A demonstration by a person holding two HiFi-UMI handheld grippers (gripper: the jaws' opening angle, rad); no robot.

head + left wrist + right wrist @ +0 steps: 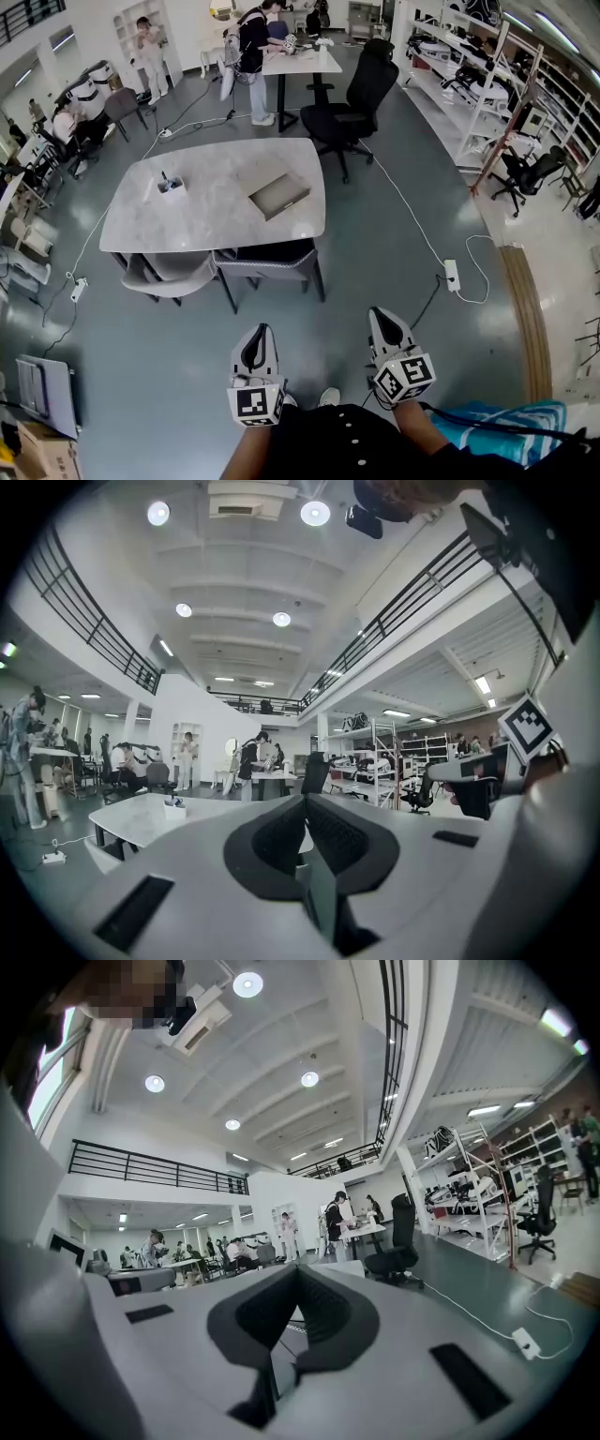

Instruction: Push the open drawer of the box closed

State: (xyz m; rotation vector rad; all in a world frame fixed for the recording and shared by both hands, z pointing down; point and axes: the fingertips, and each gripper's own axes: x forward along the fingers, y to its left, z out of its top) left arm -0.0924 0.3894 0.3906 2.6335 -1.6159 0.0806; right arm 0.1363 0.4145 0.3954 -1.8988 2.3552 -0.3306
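The box (pixel 278 194) lies on the grey marble table (pixel 216 211), right of its middle, and its shallow drawer stands open. Both grippers are far short of it, held low over the floor near my body. My left gripper (pixel 260 332) is shut, its jaws meeting at the tip with nothing between them. My right gripper (pixel 382 315) is shut and empty too. In the left gripper view the left gripper (pixel 305 803) points toward the table (pixel 131 819), and its jaws hide the box. The right gripper (pixel 298 1274) also blocks the box in its own view.
A small white holder with pens (pixel 171 184) stands on the table's left part. Two chairs (pixel 169 274) (pixel 272 258) are tucked under the near edge. A black office chair (pixel 352 103) stands beyond the table. A power strip (pixel 452 274) and cable lie on the floor at right.
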